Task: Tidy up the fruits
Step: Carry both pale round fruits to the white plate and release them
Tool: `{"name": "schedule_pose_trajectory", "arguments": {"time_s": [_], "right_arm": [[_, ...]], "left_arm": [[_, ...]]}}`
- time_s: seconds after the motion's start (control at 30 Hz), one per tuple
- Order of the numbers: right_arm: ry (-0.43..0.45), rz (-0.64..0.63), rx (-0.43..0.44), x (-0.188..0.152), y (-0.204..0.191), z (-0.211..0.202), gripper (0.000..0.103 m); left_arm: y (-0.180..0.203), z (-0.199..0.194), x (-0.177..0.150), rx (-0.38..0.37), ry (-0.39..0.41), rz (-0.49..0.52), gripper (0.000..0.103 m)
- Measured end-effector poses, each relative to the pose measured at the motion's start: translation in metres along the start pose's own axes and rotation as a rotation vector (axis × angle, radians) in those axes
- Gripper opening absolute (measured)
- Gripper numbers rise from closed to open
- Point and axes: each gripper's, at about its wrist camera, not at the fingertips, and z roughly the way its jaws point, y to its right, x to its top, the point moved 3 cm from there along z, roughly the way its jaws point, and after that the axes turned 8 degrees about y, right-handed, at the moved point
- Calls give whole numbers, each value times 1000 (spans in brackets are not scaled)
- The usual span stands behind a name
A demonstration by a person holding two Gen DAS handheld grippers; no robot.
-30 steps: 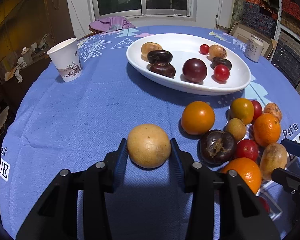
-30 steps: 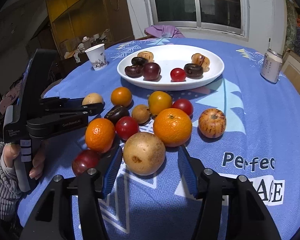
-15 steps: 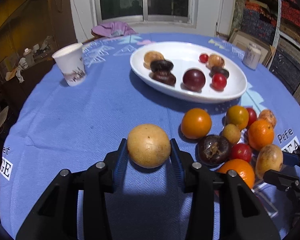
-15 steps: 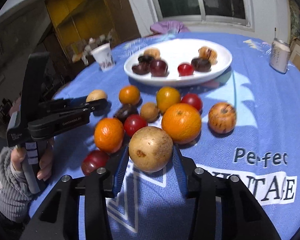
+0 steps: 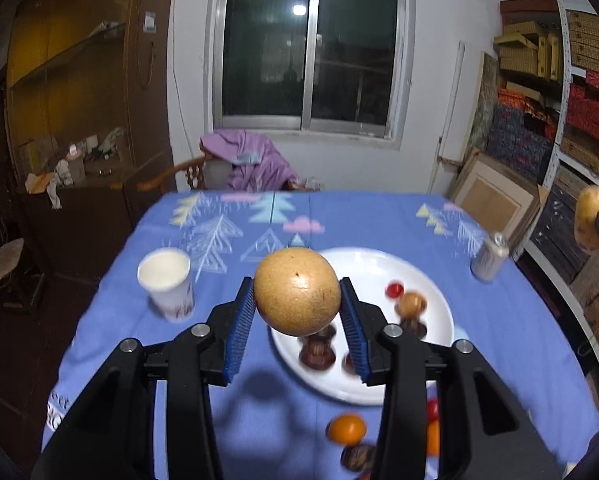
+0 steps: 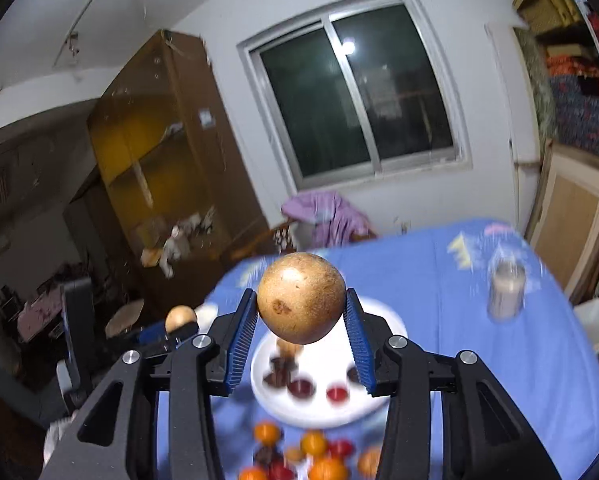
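A: Left gripper (image 5: 297, 330) pinching 1 tan fruit (image 5: 297, 291) above the plate (image 5: 439, 340). I'll lower before release.

B: Right gripper (image 6: 301, 334) just closed on the other fruit (image 6: 301, 297), also above it. Set it in the bare patch, 1 at a time.

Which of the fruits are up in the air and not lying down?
The two tan round fruits: one pinched in the left claw, the tan fruit, and one in the right claw, its twin. All others lie on the plate or the cloth.

Both wrist cameras look from above the tabletop's (image 5: 499, 320) near edge, over the white plate (image 5: 439, 304) (image 6: 379, 404), toward the window (image 5: 311, 48) (image 6: 359, 92).
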Motion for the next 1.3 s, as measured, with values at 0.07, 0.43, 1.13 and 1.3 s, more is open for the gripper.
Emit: {"name": "schedule_pose_trajectory", "arguments": {"time_s": [0.07,0.43,1.13,1.3], "right_arm": [[8,2,-13,7,-2,25,45],[-289,-17,-132,-76,45,187,45],[-419,-26,-157,-123,58,218,46],[-399,3,-148,-115,60,213,46]], "left_arm": [[10,16,13,2,8,-7,42],[38,159,-36,-48,-221,2,42],[53,184,-78,-31,-267,122,57],[47,183,-76,-27,-266,94,66]]}}
